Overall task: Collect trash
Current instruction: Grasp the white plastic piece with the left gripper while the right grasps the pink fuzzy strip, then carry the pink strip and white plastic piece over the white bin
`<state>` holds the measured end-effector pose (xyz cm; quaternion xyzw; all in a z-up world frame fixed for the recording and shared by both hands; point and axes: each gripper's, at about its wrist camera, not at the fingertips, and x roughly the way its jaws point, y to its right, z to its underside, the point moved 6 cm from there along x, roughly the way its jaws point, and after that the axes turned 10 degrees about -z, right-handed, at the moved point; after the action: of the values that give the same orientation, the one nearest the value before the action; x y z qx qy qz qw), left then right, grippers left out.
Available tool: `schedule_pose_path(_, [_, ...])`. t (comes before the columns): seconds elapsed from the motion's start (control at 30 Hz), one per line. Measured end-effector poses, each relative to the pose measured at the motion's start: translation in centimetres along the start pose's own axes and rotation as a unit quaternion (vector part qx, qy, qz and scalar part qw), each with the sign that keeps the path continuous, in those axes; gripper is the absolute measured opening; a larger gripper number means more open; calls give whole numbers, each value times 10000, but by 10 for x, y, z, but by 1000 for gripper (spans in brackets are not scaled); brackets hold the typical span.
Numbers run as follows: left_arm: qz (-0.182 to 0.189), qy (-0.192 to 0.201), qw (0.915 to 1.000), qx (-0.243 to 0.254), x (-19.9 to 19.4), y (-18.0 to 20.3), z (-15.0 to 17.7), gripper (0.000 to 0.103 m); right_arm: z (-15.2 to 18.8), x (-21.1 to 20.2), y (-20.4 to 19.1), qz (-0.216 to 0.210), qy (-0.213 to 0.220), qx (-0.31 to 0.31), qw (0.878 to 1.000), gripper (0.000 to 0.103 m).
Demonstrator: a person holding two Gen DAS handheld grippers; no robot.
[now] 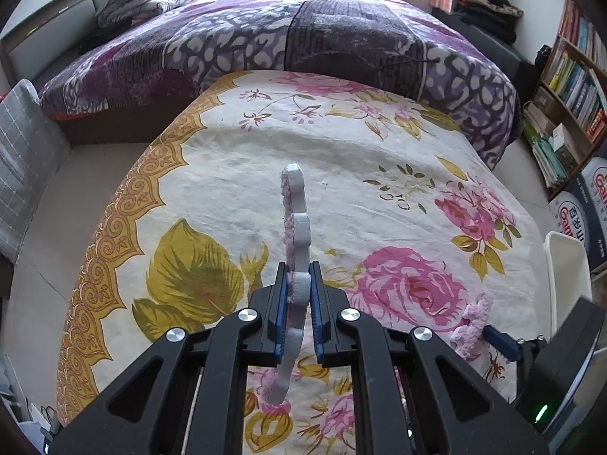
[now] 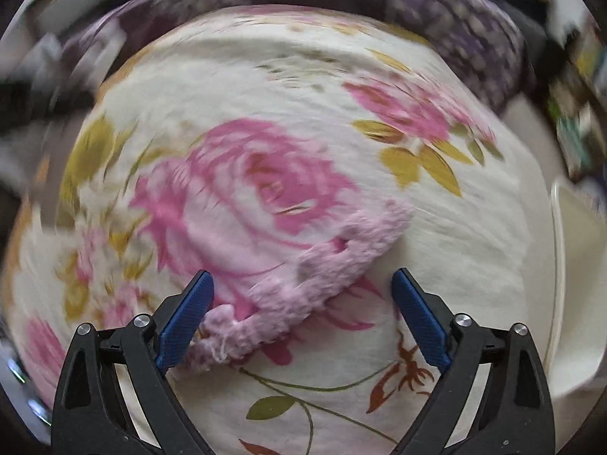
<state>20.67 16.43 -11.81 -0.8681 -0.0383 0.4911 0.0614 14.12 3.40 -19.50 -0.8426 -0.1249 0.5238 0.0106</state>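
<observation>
My left gripper (image 1: 299, 270) is shut on a flat white strip with scalloped edges and pink fuzz on one face (image 1: 297, 208). The strip stands upright on edge above the floral bedsheet (image 1: 227, 174). A second pink fuzzy piece (image 2: 334, 258) lies flat on the sheet, over a printed rose. My right gripper (image 2: 302, 273) hangs over it, open, with a blue pad on each side and a clear gap at the right pad. The left wrist view shows that piece (image 1: 474, 322) at the lower right, with one blue finger of the right gripper (image 1: 500, 341) beside it. The right wrist view is blurred.
A white plastic bin (image 1: 567, 265) stands off the bed's right side, its rim (image 2: 557, 265) close to my right gripper. A purple patterned quilt (image 1: 303, 38) covers the far half of the bed. A bookshelf (image 1: 569, 87) and printed boxes (image 1: 584, 204) line the right wall.
</observation>
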Motion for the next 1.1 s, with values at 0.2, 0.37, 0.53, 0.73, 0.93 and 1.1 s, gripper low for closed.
schedule_pose_path(0.2, [10,22,10000,-42,-2,-3,0,11,2,-19,-8,-729,-123,-240,9970,22])
schedule_pose_path(0.37, [-9,49,10000,-83,-3,-3,0,11,-2,-33,7,-1105,-128,19,9938,22])
schedule_pose_path(0.53, [-25,150,9997,-212,-12,-1,-5,11,-11,-62,18,-1232,284,141,9919,22])
schedule_pose_path(0.73, [-40,479,9984,-307,-38,4,-12,11,-32,-84,29,-1212,733,316,9894,22])
schedule_pose_path(0.93, [-65,706,9964,-469,-57,7,-16,11,-42,-103,41,-1087,1071,450,9873,22])
schedule_pose_path(1.1, [-109,779,9952,-589,-63,11,-15,11,-45,-111,52,-997,1221,542,9860,22])
